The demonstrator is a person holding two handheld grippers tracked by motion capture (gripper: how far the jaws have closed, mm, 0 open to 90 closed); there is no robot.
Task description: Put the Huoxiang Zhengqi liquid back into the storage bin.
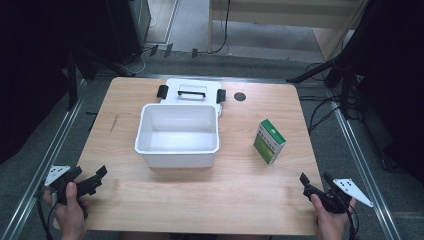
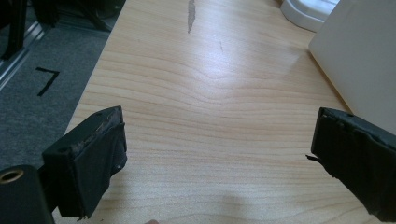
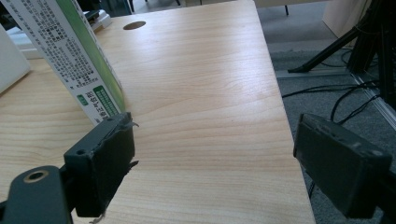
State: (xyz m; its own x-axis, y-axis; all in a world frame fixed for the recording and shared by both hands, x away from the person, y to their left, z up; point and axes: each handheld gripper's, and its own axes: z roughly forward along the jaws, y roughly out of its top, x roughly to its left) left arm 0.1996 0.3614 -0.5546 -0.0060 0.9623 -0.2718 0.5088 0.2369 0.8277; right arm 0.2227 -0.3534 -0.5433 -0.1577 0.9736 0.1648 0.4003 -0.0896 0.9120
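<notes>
Left gripper [image 1: 95, 180]: fingers spread, empty, at near bench [image 1: 240, 200] corner.
Right gripper [image 1: 312, 186]: fingers spread, empty.
White storage box [image 1: 177, 135]: lid off, ready for loading.
Green carton [image 1: 269, 141]: upright, well apart.

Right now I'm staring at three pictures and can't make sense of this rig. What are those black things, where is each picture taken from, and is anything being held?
No robot arm here: a person holds a two-jaw tool in each hand. The high view looks down on a wooden table, with the left gripper and right gripper near its front corners. The other two pictures come from cameras riding on each gripper, looking out between its own black jaws. On the table sit an open white box, empty as far as shown, its lid lying behind it, and an upright green and white carton to the right. Both grippers are open and hold nothing.
</notes>
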